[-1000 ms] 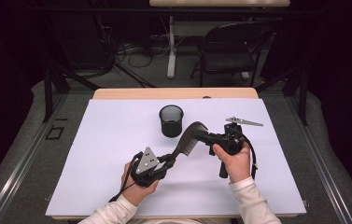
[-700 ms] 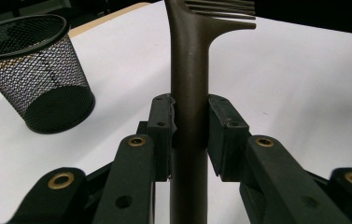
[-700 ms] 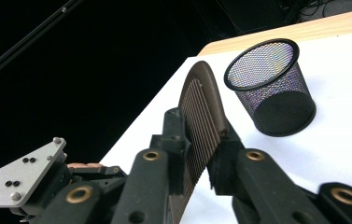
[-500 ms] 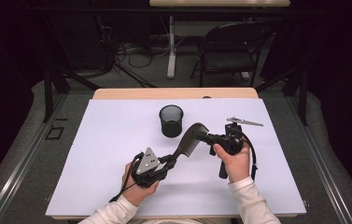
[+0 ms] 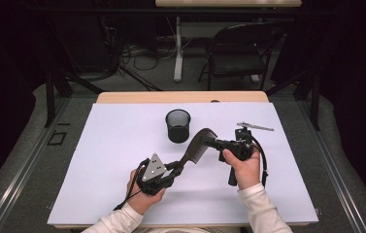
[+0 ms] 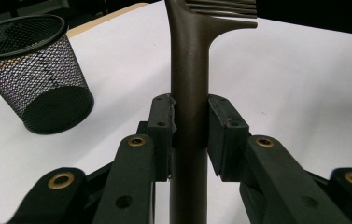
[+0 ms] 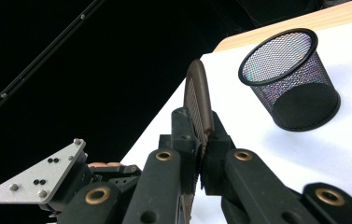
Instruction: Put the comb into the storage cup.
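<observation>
Comb (image 5: 197,145) hangs mid-frame above the white table (image 5: 98,170), its long axis running lower left to upper right: left gripper (image 5: 174,168) pinches the handle, right gripper (image 5: 215,143) has just clamped the toothed end, the mesh cup (image 5: 178,125) just beyond.

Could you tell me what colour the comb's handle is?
Dark brown plastic comb; its handle shows best in the left gripper view.

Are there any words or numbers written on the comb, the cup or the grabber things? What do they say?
No words, numbers or signs can be read here.
Comb: plain brown, no lettering.
Mesh cup: bare black mesh, no label.
Grey plate on the left gripper: screws and holes, no print.
Right gripper: plain black, nothing written.
White table cover: blank.
</observation>
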